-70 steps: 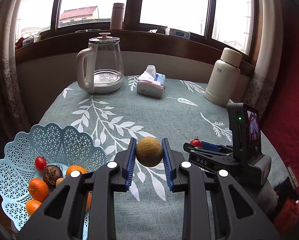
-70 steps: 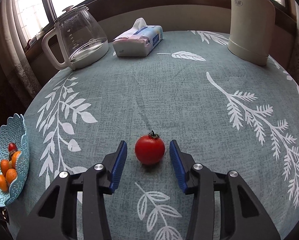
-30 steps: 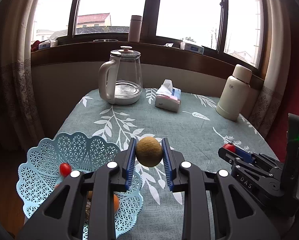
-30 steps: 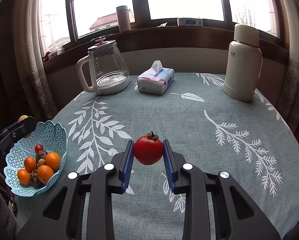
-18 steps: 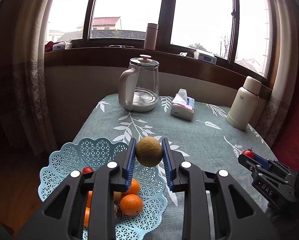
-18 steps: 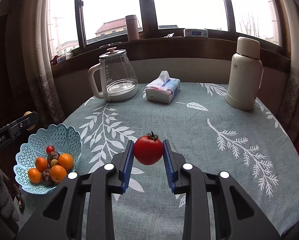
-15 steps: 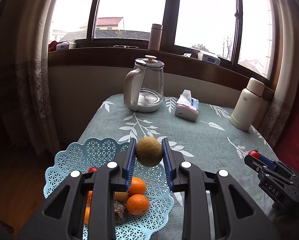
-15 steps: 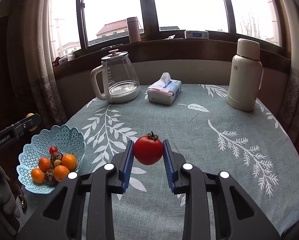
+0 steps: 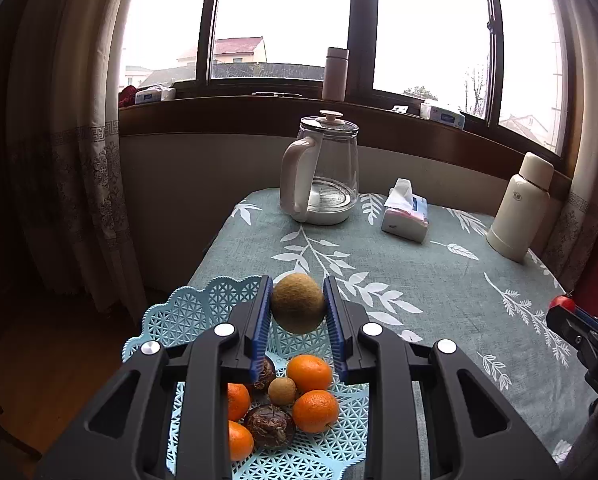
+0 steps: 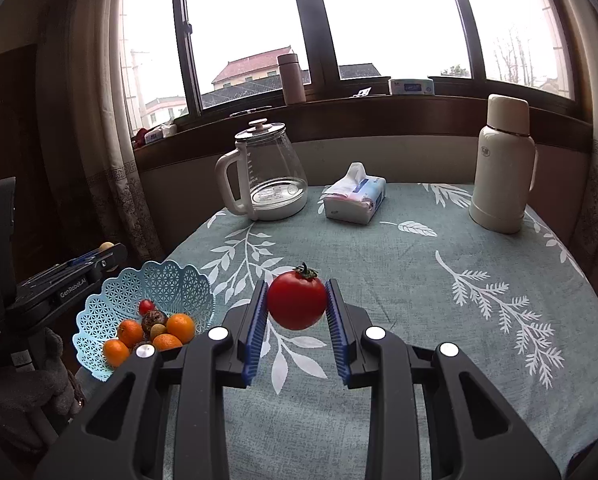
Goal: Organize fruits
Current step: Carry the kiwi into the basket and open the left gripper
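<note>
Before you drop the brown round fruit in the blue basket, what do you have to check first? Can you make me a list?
1. Brown round fruit gripped between the left gripper fingers: ok.
2. Fruit above the blue basket: ok in the left wrist view, near its far rim; the exact spot cannot tell.
3. Room in the basket: ok, the oranges and darker fruits sit low in the middle.
4. Tomato held firmly in the right gripper: ok.
5. Right gripper out of the way: ok, it is over the tablecloth, away from the basket.
6. Height of the drop: cannot tell.
</note>
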